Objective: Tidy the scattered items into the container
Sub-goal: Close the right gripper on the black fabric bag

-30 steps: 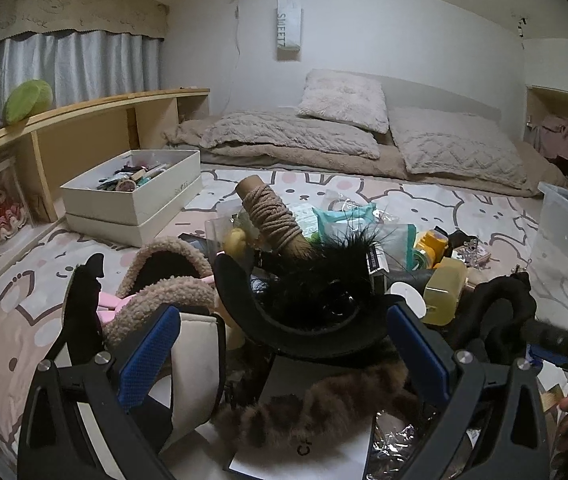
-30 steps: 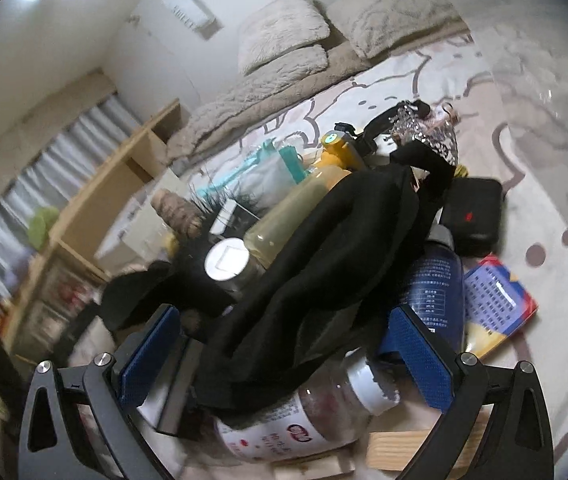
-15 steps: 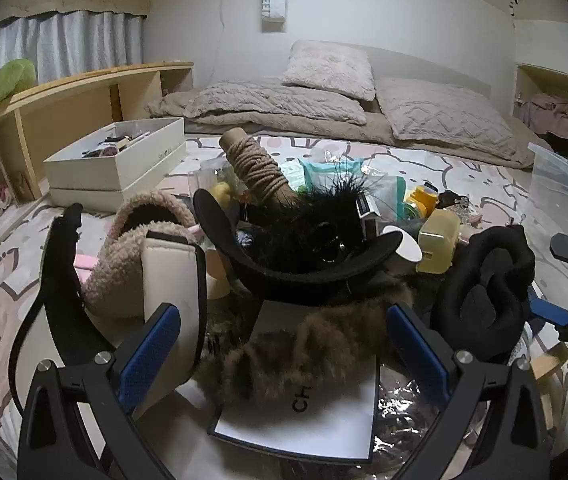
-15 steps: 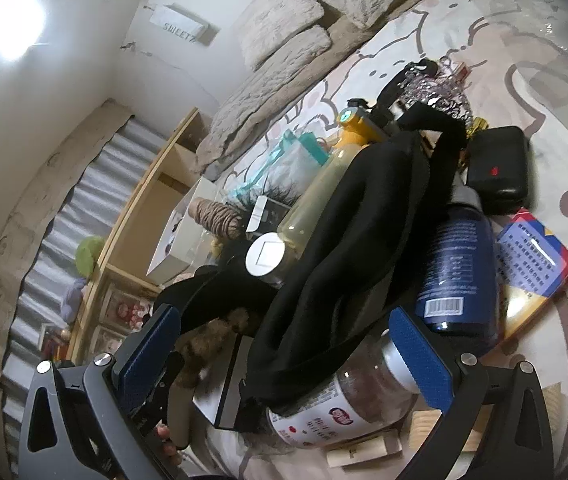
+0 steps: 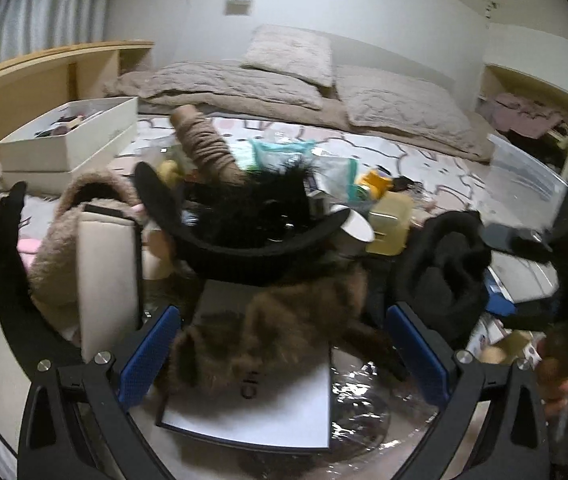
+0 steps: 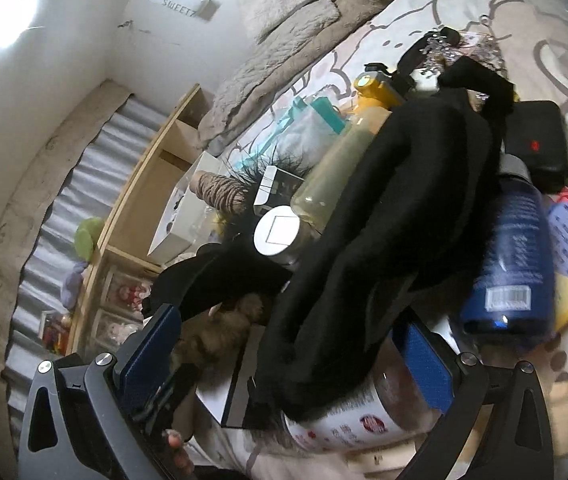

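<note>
Both my wrists dipped nearer the pile | left gripper (image 5: pixel 280 352) jaws wide, straddling brown fur piece (image 5: pixel 268 332) to pinch it | right gripper (image 6: pixel 284 364) agape around black cloth (image 6: pixel 383 220) | clear container (image 5: pixel 523 176) far right, nothing binned yet

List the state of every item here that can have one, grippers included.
Left gripper: open, straddling the brown furry piece.
Right gripper: open around the black cloth.
White storage box: lidless, holding items.
Blue bottle: lying on its side.
Yellow bottle: lying down, capped.
Rope spool: tilted, wound.
</note>
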Available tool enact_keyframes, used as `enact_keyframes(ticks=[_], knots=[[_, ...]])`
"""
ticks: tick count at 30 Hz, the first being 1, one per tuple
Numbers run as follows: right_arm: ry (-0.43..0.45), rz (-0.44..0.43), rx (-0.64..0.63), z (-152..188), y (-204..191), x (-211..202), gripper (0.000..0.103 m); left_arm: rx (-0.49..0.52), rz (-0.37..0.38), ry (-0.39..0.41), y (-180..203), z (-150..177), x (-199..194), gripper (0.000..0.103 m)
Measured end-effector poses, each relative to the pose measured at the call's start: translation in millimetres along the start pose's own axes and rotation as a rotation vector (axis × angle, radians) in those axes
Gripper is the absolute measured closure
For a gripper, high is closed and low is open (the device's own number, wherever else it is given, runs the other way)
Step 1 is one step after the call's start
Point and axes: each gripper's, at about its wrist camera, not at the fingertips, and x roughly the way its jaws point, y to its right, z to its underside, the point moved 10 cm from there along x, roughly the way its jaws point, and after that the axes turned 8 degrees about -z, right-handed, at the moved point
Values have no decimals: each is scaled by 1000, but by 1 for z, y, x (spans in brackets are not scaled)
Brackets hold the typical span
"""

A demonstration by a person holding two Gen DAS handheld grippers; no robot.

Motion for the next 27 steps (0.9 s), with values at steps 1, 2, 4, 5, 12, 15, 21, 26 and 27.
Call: enact_keyframes(ticks=[1, 2, 4, 5, 12, 15, 21, 26, 27], knots=[[0, 1, -2, -1, 1, 1, 0, 9, 2, 2, 3, 0, -1, 0], [-2, 0, -3, -1, 2, 3, 1, 14, 6, 2, 5, 0, -1, 0], [-2, 8, -14, -2, 2, 5, 2, 14, 26, 3, 7, 1, -2, 0], [-2, 13, -24, -3, 2, 6, 5, 11, 40, 4, 8, 1, -3, 0], [13, 40, -49, -3, 2, 3, 31, 24, 91, 15, 16, 1, -10, 0], [36, 16, -29, -2, 1, -4, 39, 49, 112, 28, 22, 1, -15, 0], [38, 6, -67, -4, -12, -3, 44, 114, 144, 62, 37, 5, -27, 0], [22, 51, -45, -6, 0, 9, 46, 140, 99, 65, 38, 5, -22, 0], [21, 66, -51, -6, 2, 10, 50, 141, 77, 60, 35, 5, -18, 0]])
